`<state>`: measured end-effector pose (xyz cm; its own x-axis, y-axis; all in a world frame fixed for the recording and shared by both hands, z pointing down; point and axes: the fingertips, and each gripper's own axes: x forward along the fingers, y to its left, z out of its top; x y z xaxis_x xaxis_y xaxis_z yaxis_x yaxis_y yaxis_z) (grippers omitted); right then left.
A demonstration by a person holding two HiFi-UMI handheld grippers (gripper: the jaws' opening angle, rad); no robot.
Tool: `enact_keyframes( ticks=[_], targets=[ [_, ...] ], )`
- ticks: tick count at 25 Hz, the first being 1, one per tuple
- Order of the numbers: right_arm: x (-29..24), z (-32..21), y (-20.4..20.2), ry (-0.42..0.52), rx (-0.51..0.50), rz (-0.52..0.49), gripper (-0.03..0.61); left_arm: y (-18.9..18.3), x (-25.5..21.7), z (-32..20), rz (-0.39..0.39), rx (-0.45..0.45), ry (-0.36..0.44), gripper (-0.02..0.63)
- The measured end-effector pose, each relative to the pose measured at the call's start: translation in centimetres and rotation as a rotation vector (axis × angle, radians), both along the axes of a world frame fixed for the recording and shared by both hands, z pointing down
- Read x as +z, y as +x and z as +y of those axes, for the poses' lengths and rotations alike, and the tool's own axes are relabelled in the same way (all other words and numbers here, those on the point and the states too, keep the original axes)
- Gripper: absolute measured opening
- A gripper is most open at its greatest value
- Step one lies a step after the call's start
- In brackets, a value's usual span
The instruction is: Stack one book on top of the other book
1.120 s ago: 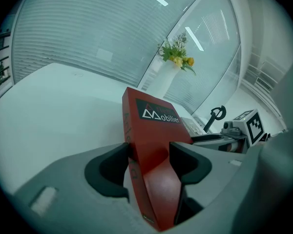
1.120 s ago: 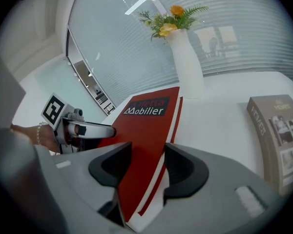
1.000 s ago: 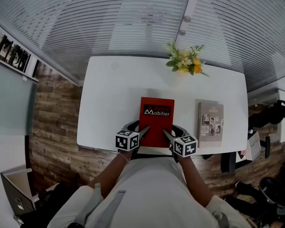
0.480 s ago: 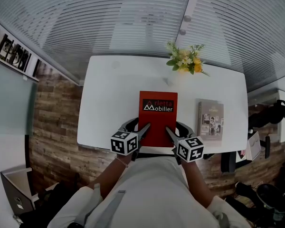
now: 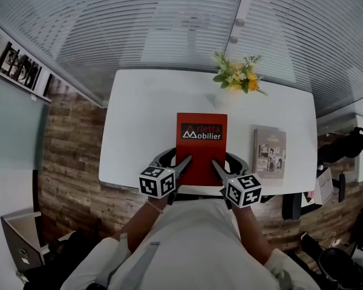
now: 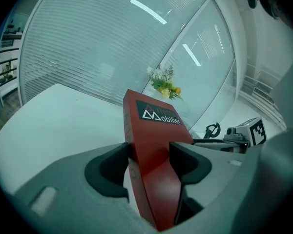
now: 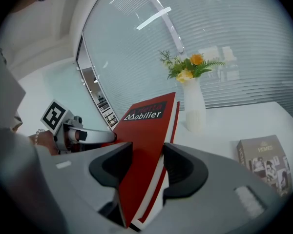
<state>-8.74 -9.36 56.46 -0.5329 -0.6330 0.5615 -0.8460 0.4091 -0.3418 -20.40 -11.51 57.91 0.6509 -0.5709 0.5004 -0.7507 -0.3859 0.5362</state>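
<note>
A red book with a black title band hangs above the white table, held by its two near corners. My left gripper is shut on the near left corner of the red book. On the near right corner of the red book my right gripper is shut. A grey book with small photos on its cover lies flat on the table to the right, also seen as the grey book in the right gripper view.
A white vase with yellow and orange flowers stands at the table's far edge behind the red book. A glass wall with blinds runs behind the table. The person's torso is close against the near edge, and dark objects sit on the floor at right.
Both grippers have lifted the red book off the table; it looks larger and its far edge now sits further up the table.
</note>
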Motion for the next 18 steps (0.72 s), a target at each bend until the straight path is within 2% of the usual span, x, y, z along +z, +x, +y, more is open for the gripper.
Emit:
enact_keyframes(
  ticks=[9, 18],
  targets=[
    [-0.4, -0.2, 1.0, 0.020, -0.017, 0.005, 0.195, 1.0, -0.3, -0.1, -0.002, -0.019, 0.003, 0.268],
    [-0.7, -0.6, 4.8, 0.016, -0.032, -0.017, 0.195, 4.7, -1.1, -0.5, -0.021, -0.042, 0.013, 0.268]
  ],
)
